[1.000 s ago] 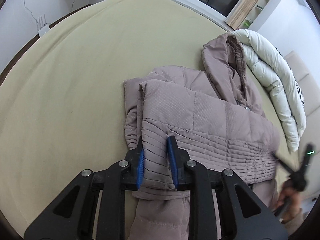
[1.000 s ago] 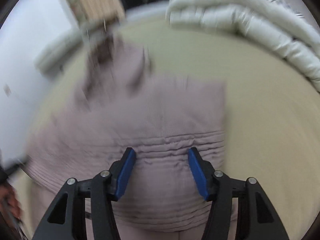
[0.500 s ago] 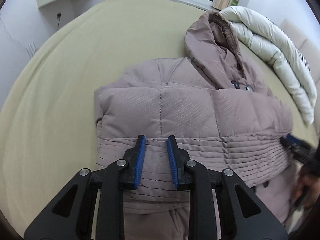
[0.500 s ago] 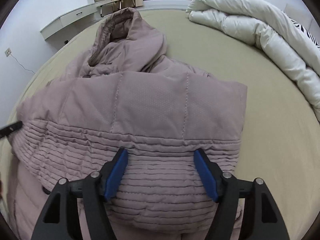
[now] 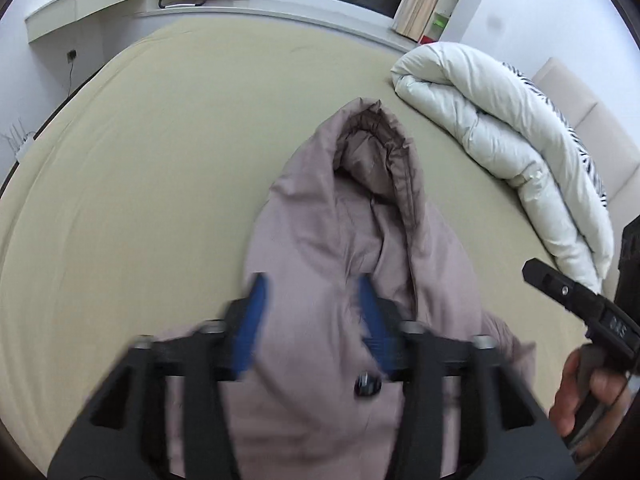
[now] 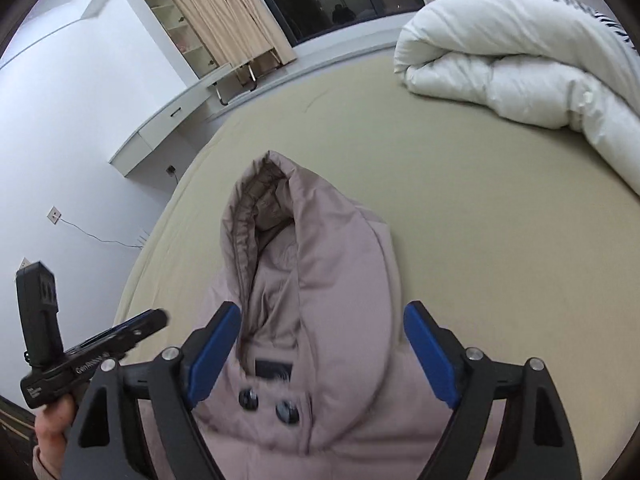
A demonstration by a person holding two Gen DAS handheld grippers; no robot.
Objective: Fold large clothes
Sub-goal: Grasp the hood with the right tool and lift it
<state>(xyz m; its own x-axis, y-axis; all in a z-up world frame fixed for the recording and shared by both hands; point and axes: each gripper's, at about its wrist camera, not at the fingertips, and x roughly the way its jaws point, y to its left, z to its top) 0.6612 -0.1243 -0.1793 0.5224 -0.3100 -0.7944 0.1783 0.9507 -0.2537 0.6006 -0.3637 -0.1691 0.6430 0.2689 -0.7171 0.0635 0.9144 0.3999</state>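
Item: mauve padded jacket (image 5: 360, 320), lying on the olive-sheeted bed (image 5: 160, 160) toward its near edge, hood (image 5: 372, 152) pointing at the far edge where the window runs. Rolled white duvet (image 5: 500, 140) is sitting along the bed's right edge, well apart from the hood. I am holding the left gripper (image 5: 310, 312) above the base of the hood, jaws spread wide, nothing between them; its picture is smeared, so I cannot tell whether the pads are touching cloth. I am holding the right gripper (image 6: 322, 352) over the same collar region, jaws wide too and empty, with two dark snap buttons (image 6: 268, 406) lying just below them. Step in hand, as I judge it: the body looks gathered beneath both grippers and the hood is lying out flat beyond it, not yet turned in. The next move, I judge, is calling for each gripper to be closing on one side of the hood near its rim and bringing it back toward the near edge over the body, keeping the puffy cloth from springing open.
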